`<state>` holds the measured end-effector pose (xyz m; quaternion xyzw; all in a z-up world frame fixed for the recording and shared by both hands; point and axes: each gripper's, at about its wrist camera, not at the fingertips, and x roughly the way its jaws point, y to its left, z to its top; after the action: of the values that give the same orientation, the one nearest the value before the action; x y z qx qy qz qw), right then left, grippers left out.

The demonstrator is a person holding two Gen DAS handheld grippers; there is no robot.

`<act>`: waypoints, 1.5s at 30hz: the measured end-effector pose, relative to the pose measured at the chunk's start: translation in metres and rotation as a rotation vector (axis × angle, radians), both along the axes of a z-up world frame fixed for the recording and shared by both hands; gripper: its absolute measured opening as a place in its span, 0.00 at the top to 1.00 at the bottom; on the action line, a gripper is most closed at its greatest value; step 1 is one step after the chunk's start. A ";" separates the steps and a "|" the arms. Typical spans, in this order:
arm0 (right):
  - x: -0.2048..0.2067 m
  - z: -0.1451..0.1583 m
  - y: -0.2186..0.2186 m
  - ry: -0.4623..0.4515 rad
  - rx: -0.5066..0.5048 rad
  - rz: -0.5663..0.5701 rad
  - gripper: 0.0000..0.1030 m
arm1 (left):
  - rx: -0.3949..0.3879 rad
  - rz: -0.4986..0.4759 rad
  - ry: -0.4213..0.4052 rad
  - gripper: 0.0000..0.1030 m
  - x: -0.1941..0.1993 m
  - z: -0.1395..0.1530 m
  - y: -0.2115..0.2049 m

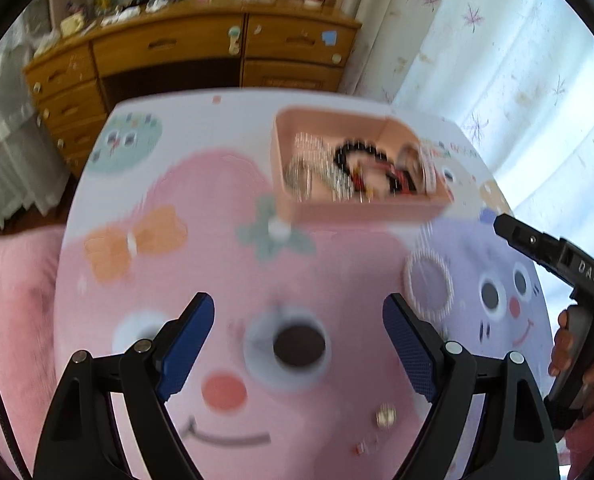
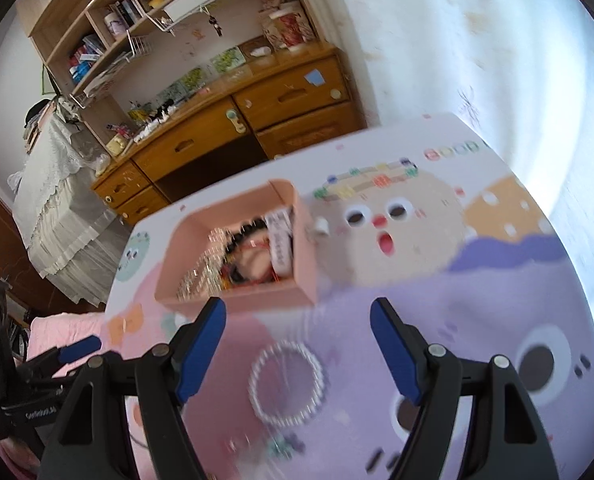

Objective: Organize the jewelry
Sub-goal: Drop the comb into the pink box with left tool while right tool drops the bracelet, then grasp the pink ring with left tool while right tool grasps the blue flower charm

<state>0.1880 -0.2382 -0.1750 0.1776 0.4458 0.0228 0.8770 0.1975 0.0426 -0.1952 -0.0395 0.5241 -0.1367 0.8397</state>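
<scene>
Right wrist view shows our right gripper (image 2: 297,344) spread empty above the white beaded bracelet (image 2: 285,383) beside the pink rectangular box (image 2: 233,300); left gripper (image 1: 299,334) likewise spread; we should descend squarely.

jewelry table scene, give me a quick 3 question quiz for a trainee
1. True or false: the pearl bracelet lies inside the pink box.
2. Multiple choice: the right gripper is (a) open and empty, (b) shut on a ring, (c) shut on the bracelet.
3. Fill in: the small ring lies on the table mat near the ____ gripper.

Key: 1 false, it lies on the mat in front of the box. 2 a. 3 left.
</scene>
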 end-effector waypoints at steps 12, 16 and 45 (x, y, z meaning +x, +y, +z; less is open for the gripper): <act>-0.053 -0.018 0.034 0.105 -0.050 0.210 0.27 | 0.010 0.045 0.109 0.18 -0.082 -0.023 -0.014; -0.069 -0.021 0.048 0.089 -0.138 0.300 0.28 | 0.037 0.036 0.104 0.20 -0.099 -0.027 -0.031; -0.058 -0.061 0.069 0.051 -0.231 0.479 0.84 | 0.136 0.103 0.094 0.91 -0.112 -0.053 -0.065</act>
<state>0.1302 -0.1691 -0.2355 -0.0339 0.4966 0.1742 0.8496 0.0851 -0.0220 -0.2482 -0.0157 0.5681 -0.0557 0.8209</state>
